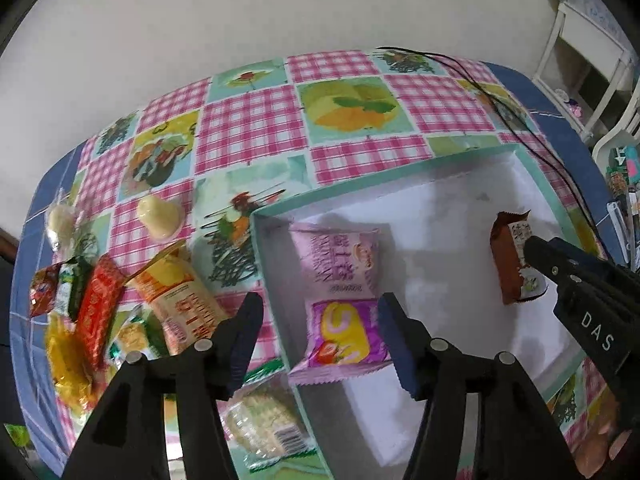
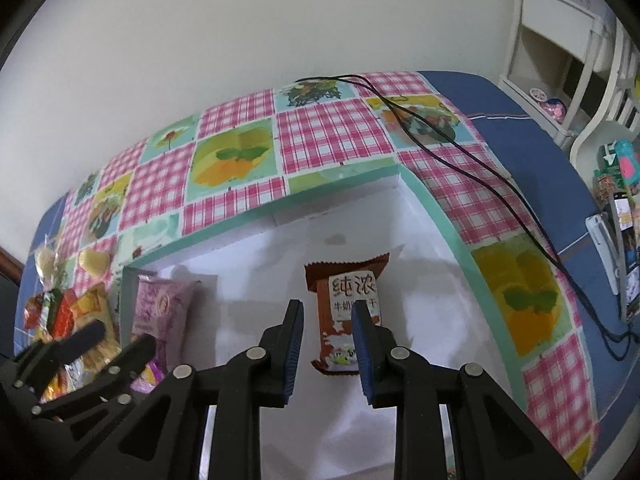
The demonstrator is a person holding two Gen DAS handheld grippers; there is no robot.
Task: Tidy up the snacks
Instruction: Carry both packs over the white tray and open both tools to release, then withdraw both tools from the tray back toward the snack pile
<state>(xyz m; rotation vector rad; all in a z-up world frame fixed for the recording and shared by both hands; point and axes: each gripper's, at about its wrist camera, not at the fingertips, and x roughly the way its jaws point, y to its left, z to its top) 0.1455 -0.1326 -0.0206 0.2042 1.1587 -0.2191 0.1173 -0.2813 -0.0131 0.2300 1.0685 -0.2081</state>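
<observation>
A teal-rimmed box (image 1: 380, 178) (image 2: 456, 232) with a white floor sits on the checked tablecloth. Inside it lie a pink packet (image 1: 340, 258) (image 2: 160, 304), a purple-and-yellow packet (image 1: 344, 332) and a brown biscuit packet (image 1: 512, 256) (image 2: 344, 284). My left gripper (image 1: 320, 316) (image 2: 122, 336) is open over the box's left wall. The purple-and-yellow packet rests between its fingers, and the left pad is clear of it. My right gripper (image 2: 326, 312) (image 1: 534, 248) hangs over the brown packet with its jaws drawn narrow. Bare box floor shows through the gap. The packet lies flat beneath, its right edge hidden by the right finger.
Left of the box is a heap of loose snacks (image 1: 100, 308), including an orange-and-cream packet (image 1: 176, 304), two pale wrapped sweets (image 1: 160, 216) and a cracker packet (image 1: 264, 420). A black cable (image 1: 540, 144) (image 2: 480, 168) runs along the box's right side. White shelving (image 2: 552, 40) stands beyond the table.
</observation>
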